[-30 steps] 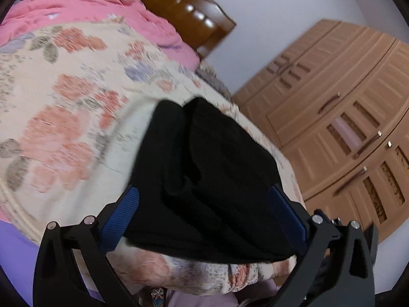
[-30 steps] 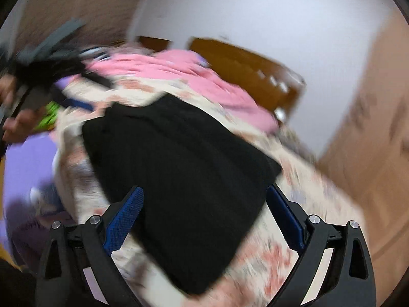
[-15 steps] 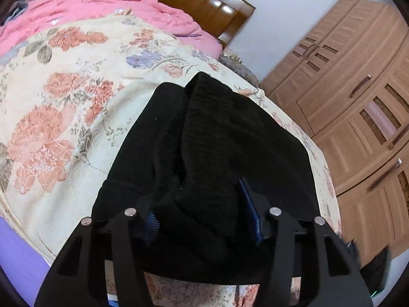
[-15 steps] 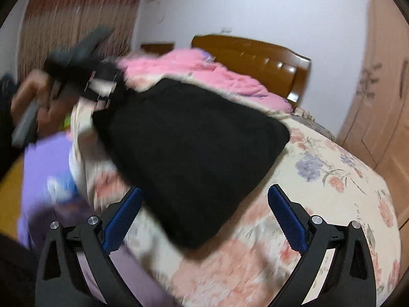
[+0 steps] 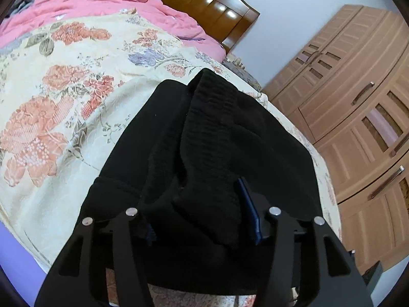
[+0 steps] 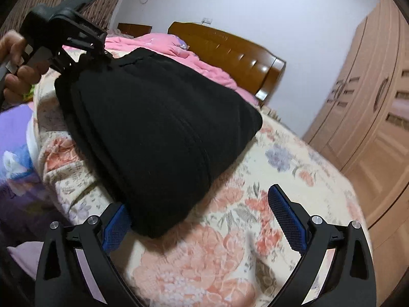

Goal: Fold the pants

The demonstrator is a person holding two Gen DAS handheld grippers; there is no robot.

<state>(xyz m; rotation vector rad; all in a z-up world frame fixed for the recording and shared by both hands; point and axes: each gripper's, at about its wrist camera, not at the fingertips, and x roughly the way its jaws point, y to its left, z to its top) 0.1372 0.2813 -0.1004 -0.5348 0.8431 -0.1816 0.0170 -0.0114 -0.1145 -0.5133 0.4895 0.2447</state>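
The black pants (image 5: 217,138) lie folded in a thick stack on the floral bedspread (image 5: 64,97). My left gripper (image 5: 199,212) is shut on a bunched near edge of the pants and lifts it. In the right wrist view the pants (image 6: 158,128) rise from the bed toward the left gripper (image 6: 84,51) at the upper left. My right gripper (image 6: 204,212) is open at the low corner of the pants. Its left pad (image 6: 115,225) is next to the fabric and its right pad (image 6: 286,217) is over the bedspread.
A pink quilt (image 5: 102,5) and a wooden headboard (image 5: 204,2) lie at the far end of the bed. A wooden wardrobe (image 5: 358,128) stands to the right. The bed's purple side (image 6: 15,133) drops off to the left.
My left gripper has closed on the near edge of the pants and raised it. My right gripper has swung down to the low corner of the pants, still open.
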